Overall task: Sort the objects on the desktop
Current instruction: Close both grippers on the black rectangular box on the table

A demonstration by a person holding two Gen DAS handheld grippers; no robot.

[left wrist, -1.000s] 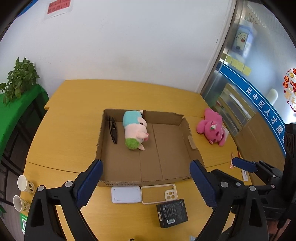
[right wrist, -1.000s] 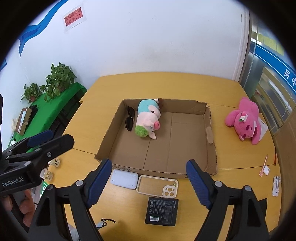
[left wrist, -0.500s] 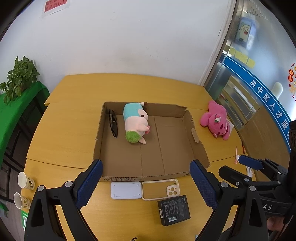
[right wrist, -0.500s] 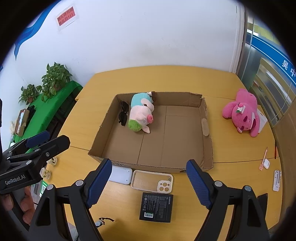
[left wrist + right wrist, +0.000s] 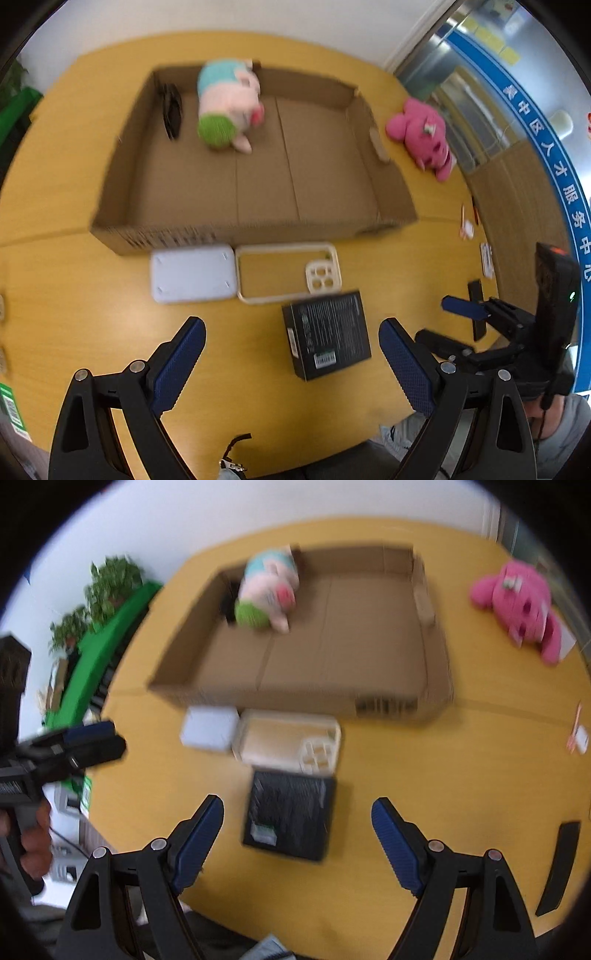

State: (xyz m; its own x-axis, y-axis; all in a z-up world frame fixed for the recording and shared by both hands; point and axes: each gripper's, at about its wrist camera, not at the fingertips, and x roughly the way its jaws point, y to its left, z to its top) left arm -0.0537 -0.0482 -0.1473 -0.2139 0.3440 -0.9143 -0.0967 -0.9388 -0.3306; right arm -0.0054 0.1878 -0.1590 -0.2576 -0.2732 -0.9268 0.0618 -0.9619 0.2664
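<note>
Both grippers pointed steeply down at the yellow desk (image 5: 74, 325), side by side, each visible in the other's view. The left gripper (image 5: 291, 365) had its blue-padded jaws spread wide with nothing between them; its pads hung above the near strip of the desk, the black box (image 5: 327, 334) lying just beyond and between the two fingers, toward 1 o'clock. The right gripper (image 5: 297, 843) likewise held its jaws well apart and empty, the same black box (image 5: 290, 814) sitting at 12 o'clock between its fingers but not touched by either pad. In the left view the right gripper (image 5: 465, 308) appeared at 3 o'clock with a dark housing behind it; in the right view the left gripper (image 5: 92, 738) showed at 9 o'clock, a hand (image 5: 35, 838) wrapped round its handle.

Past the black box, at 12 o'clock, a cream phone case (image 5: 288, 271) lay flat touching a white rectangular pad (image 5: 194, 273) on its left, both just in front of the cardboard tray (image 5: 255, 229). Inside the tray, toward its far left corner, lay a pig plush (image 5: 229, 109) with a dark pair of glasses (image 5: 171, 110) beside it. A pink plush (image 5: 423, 136) lay on the desk outside the tray at 2 o'clock. Both views were blurred
</note>
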